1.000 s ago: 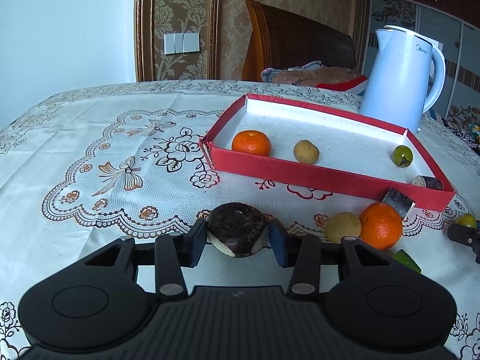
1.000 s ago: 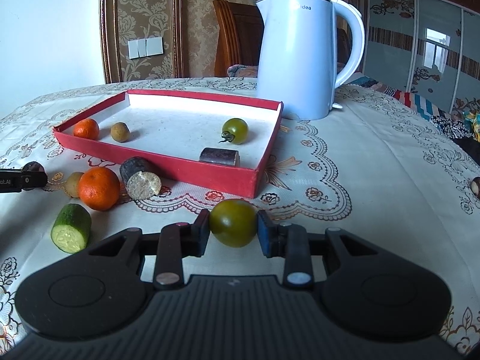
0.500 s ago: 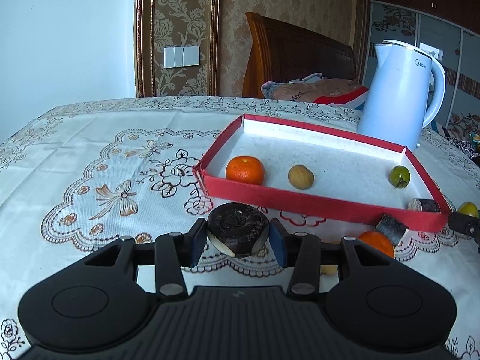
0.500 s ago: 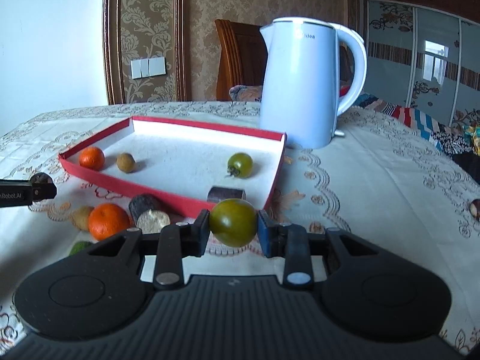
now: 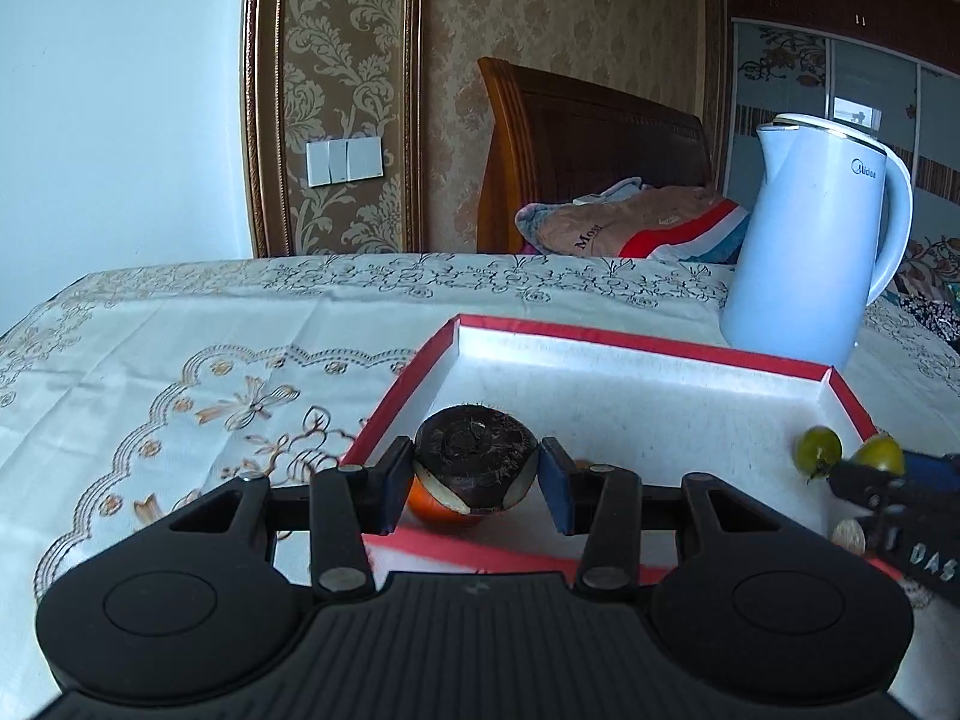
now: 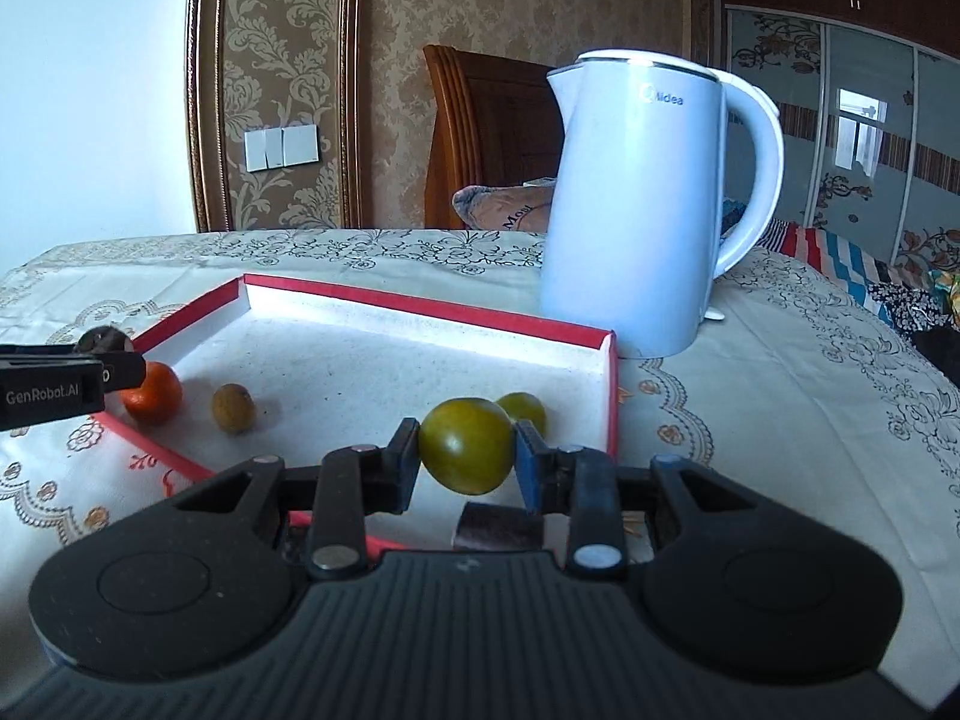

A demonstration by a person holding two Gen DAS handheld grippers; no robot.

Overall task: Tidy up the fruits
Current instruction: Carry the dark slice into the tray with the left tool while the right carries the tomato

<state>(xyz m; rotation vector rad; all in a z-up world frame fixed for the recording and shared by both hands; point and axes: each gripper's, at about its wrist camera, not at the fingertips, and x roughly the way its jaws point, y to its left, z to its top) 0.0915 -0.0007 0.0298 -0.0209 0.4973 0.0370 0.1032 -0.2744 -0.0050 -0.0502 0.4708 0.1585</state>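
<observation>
My left gripper (image 5: 477, 480) is shut on a dark brown water chestnut (image 5: 476, 461) and holds it over the near left corner of the red tray (image 5: 630, 341). An orange (image 5: 435, 507) lies in the tray just behind it, partly hidden. My right gripper (image 6: 465, 450) is shut on a green tomato (image 6: 467, 445), above the tray's (image 6: 420, 306) near right part. In the right wrist view the tray holds an orange (image 6: 153, 401), a small brown fruit (image 6: 234, 408), a second green tomato (image 6: 528, 411) and a dark cut piece (image 6: 498, 529). The left gripper (image 6: 123, 363) shows at the left edge.
A pale blue electric kettle (image 6: 636, 210) stands just behind the tray's far right corner. The embroidered tablecloth (image 5: 180, 348) covers the table. A wooden chair (image 5: 576, 156) with folded cloth stands behind the table. In the left wrist view the right gripper (image 5: 879, 468) reaches in from the right.
Both grippers have moved forward and upward with their fruit, from the tablecloth in front of the tray to over the tray. The loose fruit in front of the tray has dropped out of view.
</observation>
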